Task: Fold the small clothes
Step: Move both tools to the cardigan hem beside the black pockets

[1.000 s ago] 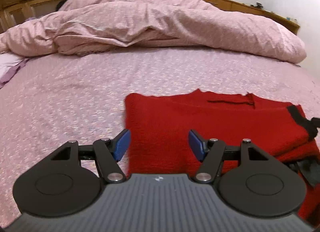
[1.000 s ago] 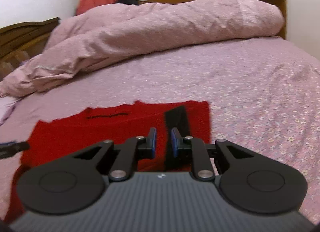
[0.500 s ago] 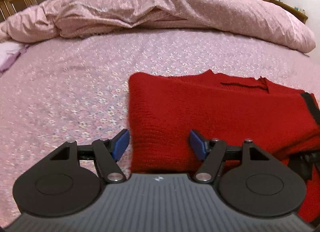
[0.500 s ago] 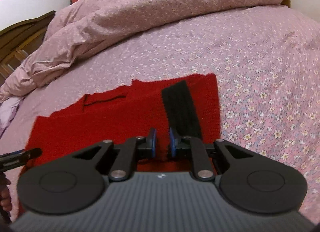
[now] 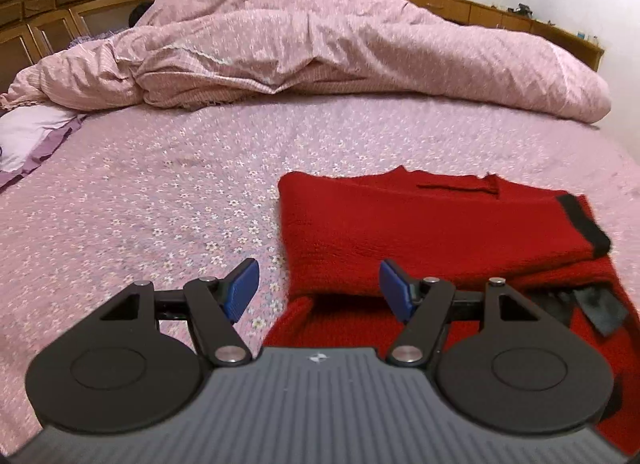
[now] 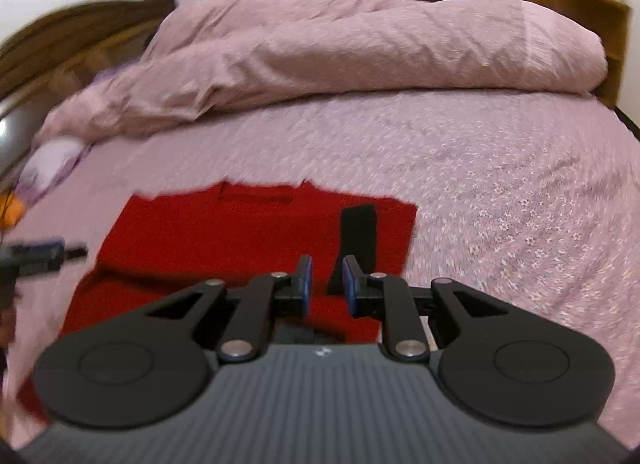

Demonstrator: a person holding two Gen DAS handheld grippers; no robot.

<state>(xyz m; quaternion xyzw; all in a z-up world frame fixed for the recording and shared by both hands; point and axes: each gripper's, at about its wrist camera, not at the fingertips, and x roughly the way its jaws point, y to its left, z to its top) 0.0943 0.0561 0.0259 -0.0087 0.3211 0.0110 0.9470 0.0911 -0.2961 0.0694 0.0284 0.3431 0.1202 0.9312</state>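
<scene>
The red knitted sweater (image 5: 432, 232) with black ribbed trim (image 5: 584, 220) lies partly folded on the bed's pink flower-print sheet (image 5: 140, 204), at about 3 o'clock from the middle of the left wrist view and near 9 o'clock of centre in the right one. Its upper layer is laid over the lower, and a loose red edge bulges beneath it toward 6 o'clock.

The left claw (image 5: 318, 288) stands well open with nothing between its blue pads (image 5: 242, 288); the sweater's left edge sits just beyond the gap. The right claw (image 6: 325, 284) is narrowed to a slim gap, and I see no cloth pinched in it, though the red knit and the black band (image 6: 358, 232) lie directly behind the pads.

The fold looks laid but untidy, so the step in hand seems to be squaring it before the next fold. To do that well:

- Take the bulging lower edge with the open left claw at its corner, not mid-seam, so the knit does not stretch.
- Keep both claws low and travel level, letting the layer slide rather than lift.
- Line the black trim up with the red edge beneath.
- Watch the pink rumpled duvet (image 5: 360, 44) at 12 o'clock; it sits well apart, so there is room to work.
</scene>
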